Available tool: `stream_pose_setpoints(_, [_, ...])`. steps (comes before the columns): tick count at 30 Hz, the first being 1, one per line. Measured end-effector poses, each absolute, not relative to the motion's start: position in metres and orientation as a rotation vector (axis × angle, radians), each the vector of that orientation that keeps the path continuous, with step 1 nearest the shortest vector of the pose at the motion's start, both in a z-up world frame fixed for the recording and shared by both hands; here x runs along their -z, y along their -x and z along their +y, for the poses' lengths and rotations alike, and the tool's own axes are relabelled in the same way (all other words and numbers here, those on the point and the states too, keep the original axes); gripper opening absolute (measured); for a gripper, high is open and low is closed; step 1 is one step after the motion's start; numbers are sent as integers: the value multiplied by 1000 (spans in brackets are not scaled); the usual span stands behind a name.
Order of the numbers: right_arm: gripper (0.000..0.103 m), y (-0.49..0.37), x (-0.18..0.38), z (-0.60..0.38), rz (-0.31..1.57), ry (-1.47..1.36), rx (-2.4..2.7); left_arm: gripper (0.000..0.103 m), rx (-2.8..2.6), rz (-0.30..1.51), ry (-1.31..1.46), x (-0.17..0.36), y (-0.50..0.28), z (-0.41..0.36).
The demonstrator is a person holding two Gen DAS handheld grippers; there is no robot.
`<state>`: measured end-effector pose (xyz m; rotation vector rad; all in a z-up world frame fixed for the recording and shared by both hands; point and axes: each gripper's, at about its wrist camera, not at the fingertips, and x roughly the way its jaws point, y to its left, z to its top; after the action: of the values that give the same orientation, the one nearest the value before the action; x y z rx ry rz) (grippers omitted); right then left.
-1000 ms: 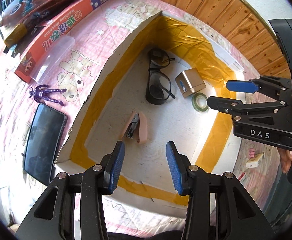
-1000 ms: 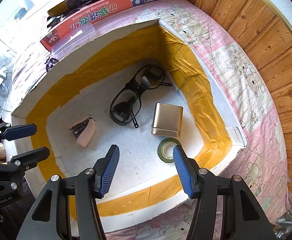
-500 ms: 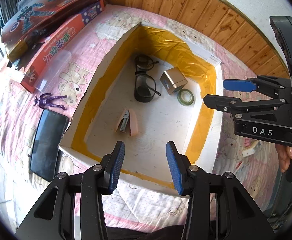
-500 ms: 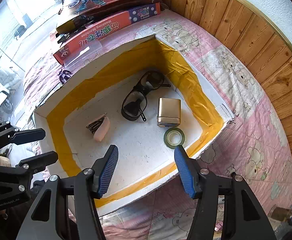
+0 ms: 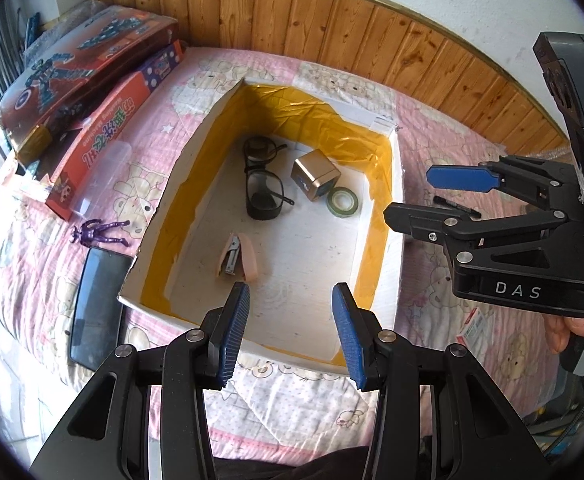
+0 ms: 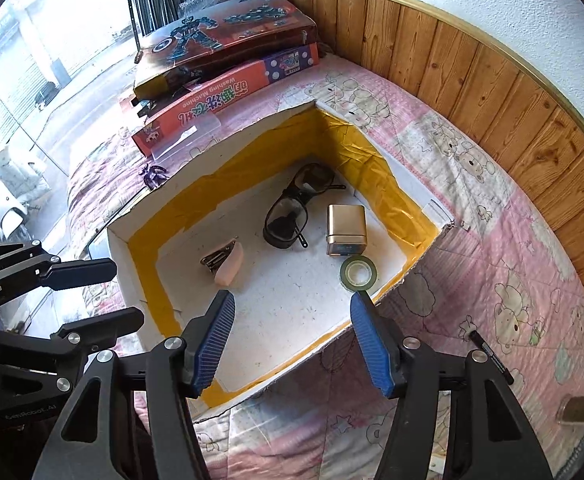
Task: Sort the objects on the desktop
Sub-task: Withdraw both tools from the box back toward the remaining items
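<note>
**Both grippers spread and empty above the tray**

The left gripper (image 5: 290, 328) and right gripper (image 6: 292, 340) hang wide apart, holding nothing, over the near rim of the white foam tray lined with yellow tape (image 5: 396, 216). Inside lie black-framed glasses (image 5: 262, 190), a gold metal cube (image 5: 316, 174), a green tape roll (image 5: 343, 202) touching the cube, and, nearest the left gripper, a pink stapler (image 5: 239, 258). Outside on the pink bear-print quilt (image 6: 492, 264): a purple toy figure (image 5: 100, 232), a black phone (image 5: 98, 304), a black marker pen (image 6: 492, 358), and stacked red cardboard boxes (image 6: 228, 96).

Gold box (image 5: 315, 174), grn tape (image 5: 343, 202).
</note>
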<state>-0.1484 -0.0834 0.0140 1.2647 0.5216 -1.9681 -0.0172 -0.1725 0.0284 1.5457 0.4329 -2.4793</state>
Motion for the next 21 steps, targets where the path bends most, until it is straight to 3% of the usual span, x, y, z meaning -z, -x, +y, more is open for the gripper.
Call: stream_pose_setpoints(21, [64,108,-2,59,-20,-1125,2258,46,2643,295,-1627,-23,33,-111])
